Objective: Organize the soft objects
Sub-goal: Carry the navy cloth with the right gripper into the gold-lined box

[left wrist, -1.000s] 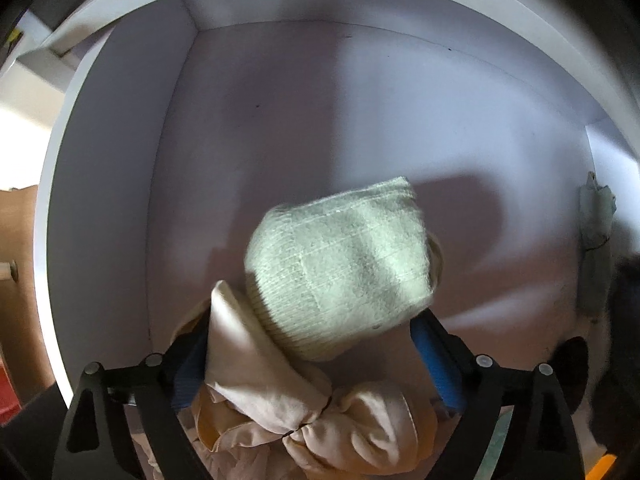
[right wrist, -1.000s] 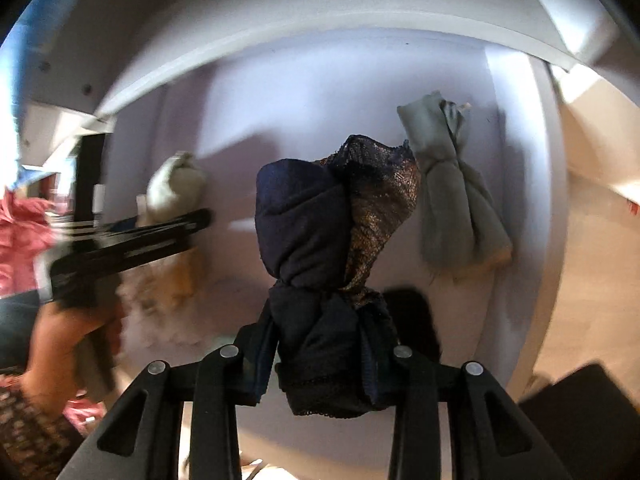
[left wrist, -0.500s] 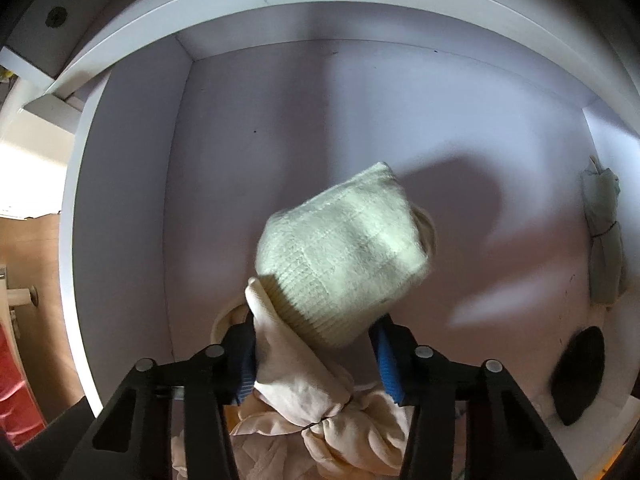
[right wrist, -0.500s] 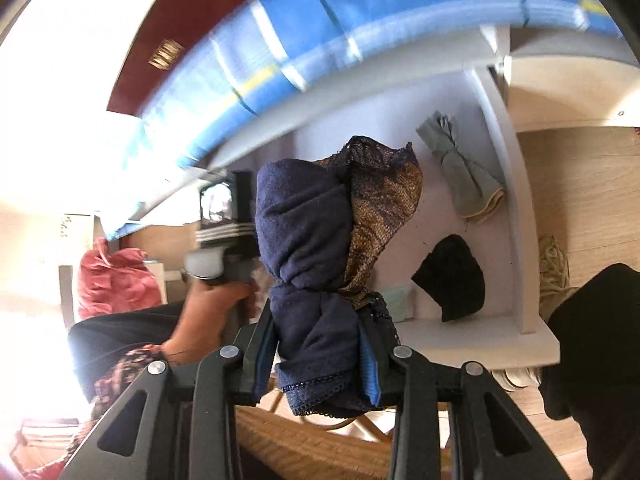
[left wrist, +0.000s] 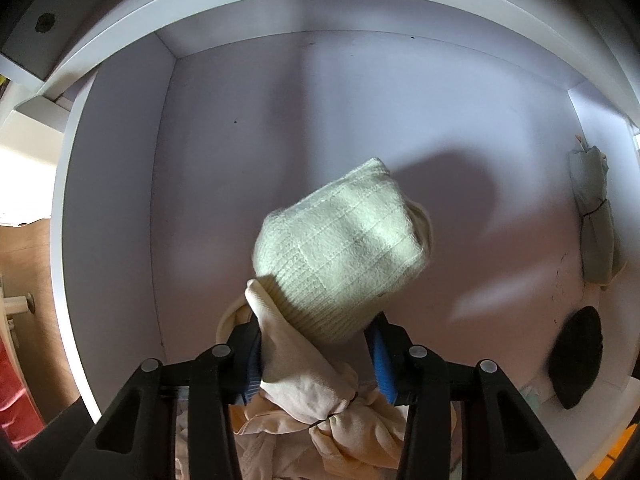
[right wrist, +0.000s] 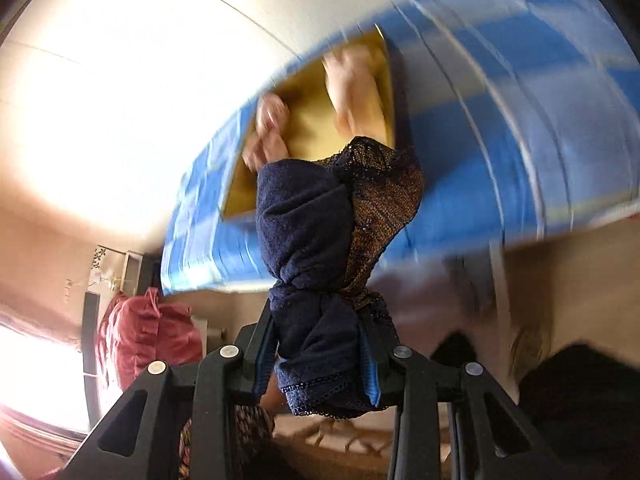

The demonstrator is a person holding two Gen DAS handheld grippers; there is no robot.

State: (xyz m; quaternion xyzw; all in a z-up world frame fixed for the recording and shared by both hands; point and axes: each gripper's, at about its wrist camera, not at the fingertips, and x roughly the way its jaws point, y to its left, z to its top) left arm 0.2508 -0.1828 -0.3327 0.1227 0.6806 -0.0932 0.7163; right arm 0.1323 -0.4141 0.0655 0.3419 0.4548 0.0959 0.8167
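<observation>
Fingers closing on pale bundle (left wrist: 340, 256), clamped round dark bundle (right wrist: 320, 264).
Grey bundle (left wrist: 596, 224) and black one (left wrist: 576, 356) already in drawer (left wrist: 224, 168); two left.

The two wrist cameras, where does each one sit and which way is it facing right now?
Left wrist: on the left tool, facing down into a white drawer; its black fingers are closing on a pale green knit sock bundle tied with cream fabric.
Right wrist: on the right tool, angled toward a blurred blue striped cover; its fingers clamp a navy knotted lace bundle.
Shared: nothing identifiable, just each view's own black fingers.
</observation>
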